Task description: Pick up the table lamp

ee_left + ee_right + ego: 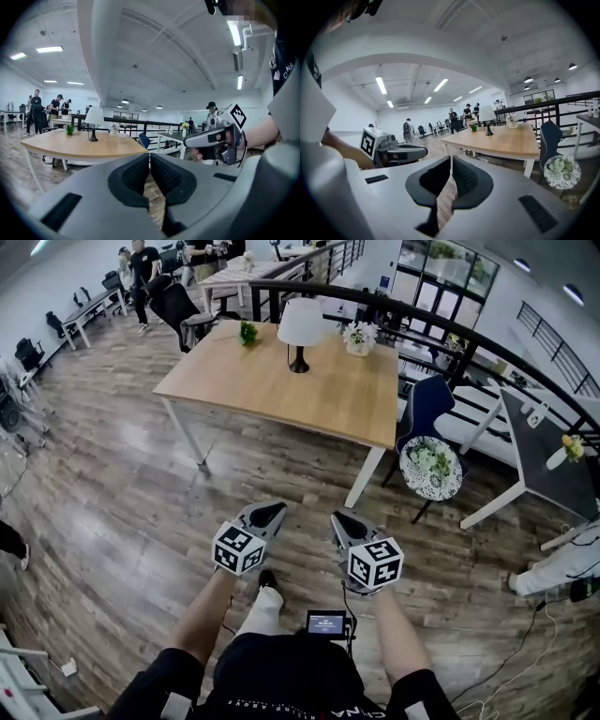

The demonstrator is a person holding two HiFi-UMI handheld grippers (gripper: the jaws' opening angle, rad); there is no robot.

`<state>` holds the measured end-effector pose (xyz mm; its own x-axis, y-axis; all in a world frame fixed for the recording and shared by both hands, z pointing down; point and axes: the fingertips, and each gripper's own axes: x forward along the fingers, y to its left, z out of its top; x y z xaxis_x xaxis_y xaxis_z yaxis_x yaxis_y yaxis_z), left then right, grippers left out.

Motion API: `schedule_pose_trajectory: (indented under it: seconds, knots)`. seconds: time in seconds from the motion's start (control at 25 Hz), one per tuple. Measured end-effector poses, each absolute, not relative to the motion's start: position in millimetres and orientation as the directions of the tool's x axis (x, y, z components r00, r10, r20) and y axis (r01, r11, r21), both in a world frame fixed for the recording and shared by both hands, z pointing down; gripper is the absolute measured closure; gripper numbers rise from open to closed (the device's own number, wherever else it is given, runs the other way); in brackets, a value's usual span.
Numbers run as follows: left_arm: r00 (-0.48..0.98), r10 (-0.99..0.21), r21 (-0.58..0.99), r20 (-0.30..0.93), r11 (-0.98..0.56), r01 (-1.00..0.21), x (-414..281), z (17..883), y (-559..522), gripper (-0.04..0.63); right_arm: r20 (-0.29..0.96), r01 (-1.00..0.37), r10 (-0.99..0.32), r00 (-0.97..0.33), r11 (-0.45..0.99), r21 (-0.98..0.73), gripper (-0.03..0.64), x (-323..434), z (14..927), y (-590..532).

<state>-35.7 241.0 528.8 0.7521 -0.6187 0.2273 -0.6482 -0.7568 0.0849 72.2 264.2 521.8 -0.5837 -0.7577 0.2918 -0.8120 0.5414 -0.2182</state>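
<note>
**Head view.** Nearest is the small screen (327, 622) at my waist. Beyond it, my left gripper (265, 515) and right gripper (349, 521) sit side by side over the wood floor (112, 484), both pointing toward the table (281, 395). The table lamp (301, 332) stands upright near the table's far edge, between a small green plant (247, 331) and a pot of white flowers (358, 337). It is well apart from both grippers.

**Left gripper view.** The jaws are together, pads meeting, with nothing between them. The lamp (94, 123) is small and distant, left of centre on the tabletop.

**Right gripper view.** The jaws are likewise closed and empty. The lamp (488, 117) is ahead, right of centre.

**Handling (my estimate).**
- The white shade looks thin and light, and would likely dent or tilt if squeezed.
- The dark round base probably carries most of the weight.
- The slim dark stem looks stiff and narrow enough for the jaws, so I should grip there, low, just above the base.
- A smooth stem may swivel in the pads, so the lamp should be kept upright.
- I cannot make out a cord from here.
</note>
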Motion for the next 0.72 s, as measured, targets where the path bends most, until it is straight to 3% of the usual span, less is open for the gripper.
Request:
schedule_pose_trajectory:
  seconds: [0.72]
  knots:
    - [0.847,-0.494,0.144,0.198,-0.840,-0.524,-106.7,547.8,24.2,0.577,0.320,-0.841,-0.778,-0.541,0.490,-0.229,0.581,-5.9,520.3,44.8]
